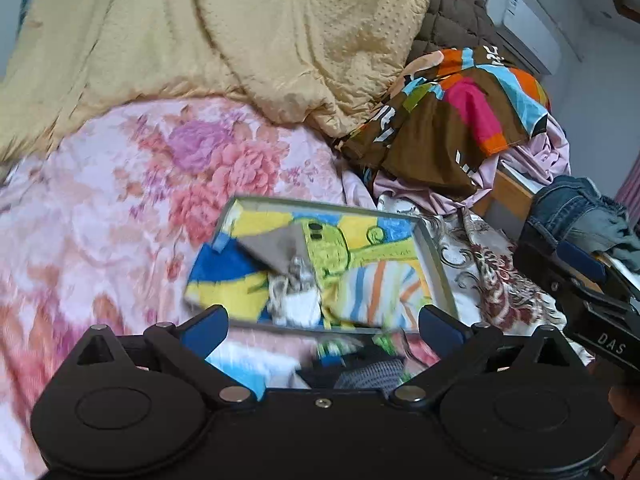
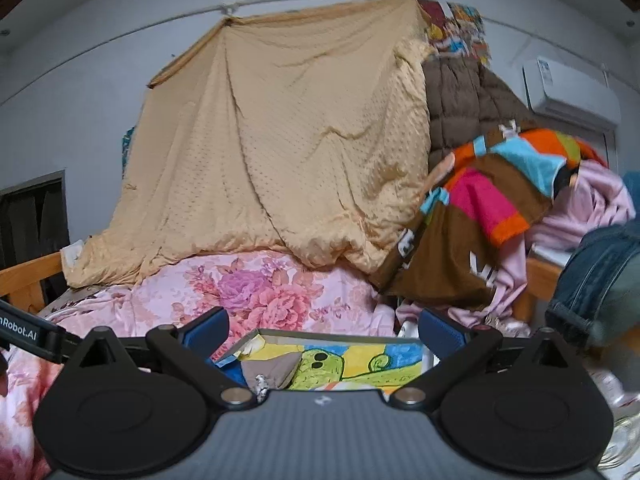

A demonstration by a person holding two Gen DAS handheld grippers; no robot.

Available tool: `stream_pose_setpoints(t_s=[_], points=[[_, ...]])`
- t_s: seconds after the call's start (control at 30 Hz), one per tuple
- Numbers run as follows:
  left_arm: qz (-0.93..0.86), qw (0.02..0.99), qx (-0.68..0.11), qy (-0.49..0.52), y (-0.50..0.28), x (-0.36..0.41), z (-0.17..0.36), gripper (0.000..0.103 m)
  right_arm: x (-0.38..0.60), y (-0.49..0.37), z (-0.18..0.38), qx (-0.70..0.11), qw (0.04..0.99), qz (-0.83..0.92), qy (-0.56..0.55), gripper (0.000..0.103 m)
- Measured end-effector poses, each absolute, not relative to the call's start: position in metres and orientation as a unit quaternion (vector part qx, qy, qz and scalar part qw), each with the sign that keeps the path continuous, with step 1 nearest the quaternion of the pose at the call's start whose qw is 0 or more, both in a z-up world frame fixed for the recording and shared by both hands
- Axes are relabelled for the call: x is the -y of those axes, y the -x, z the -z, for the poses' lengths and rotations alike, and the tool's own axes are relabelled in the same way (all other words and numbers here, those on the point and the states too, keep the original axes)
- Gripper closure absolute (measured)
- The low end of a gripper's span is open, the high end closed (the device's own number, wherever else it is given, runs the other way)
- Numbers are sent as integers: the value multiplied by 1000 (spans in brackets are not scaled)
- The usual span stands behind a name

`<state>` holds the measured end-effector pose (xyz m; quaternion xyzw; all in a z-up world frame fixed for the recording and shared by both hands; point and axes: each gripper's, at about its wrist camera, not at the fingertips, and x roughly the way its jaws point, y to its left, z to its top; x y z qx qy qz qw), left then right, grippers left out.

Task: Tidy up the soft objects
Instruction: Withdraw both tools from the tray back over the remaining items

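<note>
**Both grippers spread wide over a tray of folded cloths on the bed**

The cloths nearest the left gripper [image 1: 323,326] are smeared by blur, and what the small grey-and-white bundle [image 1: 294,280] in the tray [image 1: 438,256] is cannot be made out. In the right wrist view the gripper body hides the tray's near half. The jeans [image 1: 576,210] right of the tray are cut off by the frame edge.

The tray rests on a pink floral quilt [image 1: 120,208] covering the bed. Behind the tray a tan blanket [image 2: 288,136] hangs down from a line on the grey wall; right of it are a brown quilted coat [image 2: 460,104] and a colourful patchwork cloth [image 1: 452,120]. An air conditioner [image 2: 572,96] sits on the wall far right of the tray.

"DAS" reads on the right gripper [image 2: 323,326], seen in the left view; "nRobot.AI" on the left.

Both sets of jaws stand wide apart, nothing between them. A bright cartoon towel [image 1: 360,240] fills the tray.
</note>
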<state>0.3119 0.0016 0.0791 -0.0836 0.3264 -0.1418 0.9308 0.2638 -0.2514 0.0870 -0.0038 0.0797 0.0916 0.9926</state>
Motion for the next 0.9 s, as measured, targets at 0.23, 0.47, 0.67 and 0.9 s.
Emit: stream_pose_setpoints(t_s=[0.23,0.47,0.67,0.9], points=[[96,924,-324,181,-256,-15,-72,1,242,-222,-106,-52,994,-91,37,0],[97,931,-313,159,-225,-6,-72,1,241,-192,-104,-54,994,-88,41,0],[98,936,-307,142,-214,-4,-66,1,253,-176,-79,-87,992,-87,22,0],[86,936,-323,114,-208,-9,-47,1,262,-169,-48,-148,984,-96,19,0]])
